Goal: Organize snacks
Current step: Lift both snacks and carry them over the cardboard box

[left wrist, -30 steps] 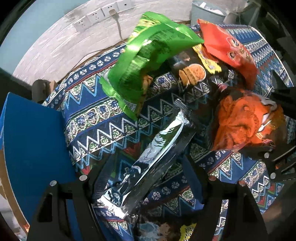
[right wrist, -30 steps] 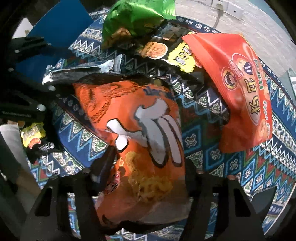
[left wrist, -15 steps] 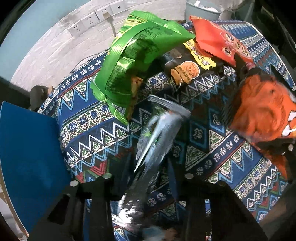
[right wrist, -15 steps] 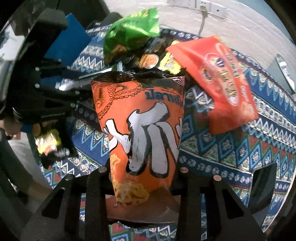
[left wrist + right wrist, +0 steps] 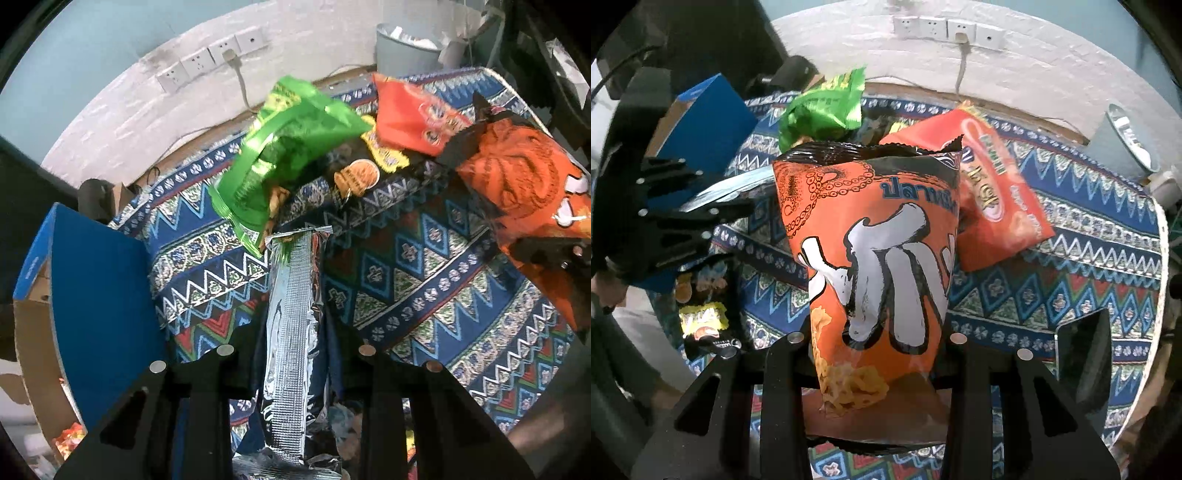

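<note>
Two packets were in transit above the bench (image 5: 424, 295): my left hand-held gripper (image 5: 295, 354) clamped a silver packet (image 5: 291, 332), my right hand-held gripper (image 5: 875, 343) an orange squid-snack bag (image 5: 879, 251). Next, I judged, each needed carrying to the blue box (image 5: 99, 295).

Orange bag (image 5: 875, 258) printed with white squid, black top. Silver packet (image 5: 291, 332). Green bag (image 5: 284, 147). Blue zigzag-patterned cloth (image 5: 424, 288). Blue box (image 5: 99, 288).

Both wrist views look steeply down, close over the patterned tablecloth (image 5: 424, 280).
</note>
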`<action>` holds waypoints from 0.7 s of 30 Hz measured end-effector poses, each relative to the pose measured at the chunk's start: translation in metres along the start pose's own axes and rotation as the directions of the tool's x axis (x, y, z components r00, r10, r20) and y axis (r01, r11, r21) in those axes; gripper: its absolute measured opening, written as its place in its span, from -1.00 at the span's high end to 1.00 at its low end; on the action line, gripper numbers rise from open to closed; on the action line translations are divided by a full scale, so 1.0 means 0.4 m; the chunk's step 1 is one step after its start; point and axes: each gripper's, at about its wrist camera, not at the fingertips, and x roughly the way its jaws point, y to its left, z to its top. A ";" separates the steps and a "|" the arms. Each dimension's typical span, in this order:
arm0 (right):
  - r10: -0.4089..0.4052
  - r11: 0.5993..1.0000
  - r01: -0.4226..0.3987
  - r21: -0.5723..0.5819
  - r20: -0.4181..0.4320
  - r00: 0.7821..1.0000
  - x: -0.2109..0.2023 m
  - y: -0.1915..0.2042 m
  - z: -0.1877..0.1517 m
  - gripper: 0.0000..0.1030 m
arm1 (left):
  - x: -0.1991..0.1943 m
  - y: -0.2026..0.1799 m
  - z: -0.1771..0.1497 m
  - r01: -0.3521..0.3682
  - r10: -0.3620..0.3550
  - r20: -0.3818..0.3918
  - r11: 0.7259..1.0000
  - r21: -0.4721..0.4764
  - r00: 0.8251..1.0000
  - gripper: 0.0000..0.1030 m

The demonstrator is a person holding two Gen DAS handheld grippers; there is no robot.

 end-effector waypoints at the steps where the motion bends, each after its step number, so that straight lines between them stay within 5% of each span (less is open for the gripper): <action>1: -0.003 1.000 0.003 0.001 0.006 1.000 -0.010 -0.002 -0.001 0.31 | -0.013 -0.002 -0.004 0.001 -0.001 0.008 1.000 -0.004 1.000 0.44; 21: -0.034 0.999 0.032 0.021 0.100 0.994 -0.129 0.020 0.014 0.31 | -0.204 0.066 -0.065 -0.042 0.062 0.157 0.991 -0.128 0.986 0.44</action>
